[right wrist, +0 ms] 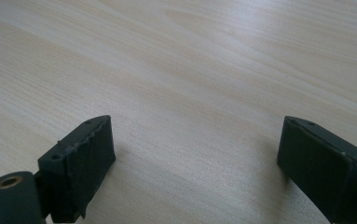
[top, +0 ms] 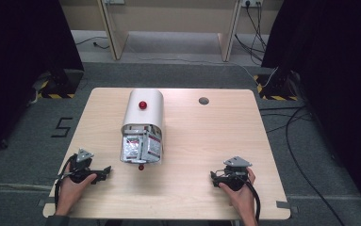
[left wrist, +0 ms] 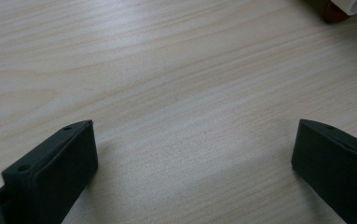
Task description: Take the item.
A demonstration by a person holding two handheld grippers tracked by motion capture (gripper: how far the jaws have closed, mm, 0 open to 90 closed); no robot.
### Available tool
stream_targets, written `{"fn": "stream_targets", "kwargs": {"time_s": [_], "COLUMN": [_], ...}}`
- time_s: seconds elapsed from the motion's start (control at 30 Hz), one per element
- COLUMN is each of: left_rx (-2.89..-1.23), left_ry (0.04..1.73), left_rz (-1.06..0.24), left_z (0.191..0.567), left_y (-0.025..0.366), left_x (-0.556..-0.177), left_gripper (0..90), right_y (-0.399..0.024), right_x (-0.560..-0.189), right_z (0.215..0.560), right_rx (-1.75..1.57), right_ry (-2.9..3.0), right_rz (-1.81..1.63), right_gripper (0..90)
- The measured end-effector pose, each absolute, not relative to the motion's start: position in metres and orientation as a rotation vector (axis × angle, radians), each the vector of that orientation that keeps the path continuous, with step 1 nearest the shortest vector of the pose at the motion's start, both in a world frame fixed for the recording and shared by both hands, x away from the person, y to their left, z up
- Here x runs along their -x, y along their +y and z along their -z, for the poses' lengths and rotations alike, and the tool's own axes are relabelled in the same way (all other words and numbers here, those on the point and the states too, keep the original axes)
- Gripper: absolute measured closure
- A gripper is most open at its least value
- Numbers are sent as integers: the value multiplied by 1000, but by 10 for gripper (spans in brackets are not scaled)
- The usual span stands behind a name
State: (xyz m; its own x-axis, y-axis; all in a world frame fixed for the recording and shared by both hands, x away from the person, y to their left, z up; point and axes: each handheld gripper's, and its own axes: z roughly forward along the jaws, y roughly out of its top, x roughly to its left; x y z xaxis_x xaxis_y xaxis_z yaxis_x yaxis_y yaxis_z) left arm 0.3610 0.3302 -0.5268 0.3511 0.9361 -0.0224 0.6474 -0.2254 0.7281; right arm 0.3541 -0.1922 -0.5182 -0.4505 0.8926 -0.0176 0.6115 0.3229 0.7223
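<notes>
Tabletop (top: 206,141): white, round-topped box (top: 143,123), red knob (top: 143,104).

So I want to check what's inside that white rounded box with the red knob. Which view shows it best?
The high view: the whole white box lies on the table with its open end and the packets inside facing the camera. The left gripper view catches just a corner of it at the top right. The right gripper view looks across bare tabletop.
</notes>
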Motion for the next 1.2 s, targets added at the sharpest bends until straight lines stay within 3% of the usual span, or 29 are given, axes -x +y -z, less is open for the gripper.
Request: {"fn": "stream_targets", "kwargs": {"time_s": [0.43, 1.2], "left_rx": [-1966, -1961], "left_ry": [1375, 1375], "left_rz": [-569, -569], "left_z": [527, 527], "left_y": [330, 330], "left_x": [-361, -361], "left_gripper": [0, 0], "right_y": [-188, -136], "right_x": [-348, -308], "right_z": [514, 439], "right_rx": [-1312, -1114], "right_ry": [2157, 2098], "right_rz": [-957, -1197], "right_gripper": [203, 276]}}
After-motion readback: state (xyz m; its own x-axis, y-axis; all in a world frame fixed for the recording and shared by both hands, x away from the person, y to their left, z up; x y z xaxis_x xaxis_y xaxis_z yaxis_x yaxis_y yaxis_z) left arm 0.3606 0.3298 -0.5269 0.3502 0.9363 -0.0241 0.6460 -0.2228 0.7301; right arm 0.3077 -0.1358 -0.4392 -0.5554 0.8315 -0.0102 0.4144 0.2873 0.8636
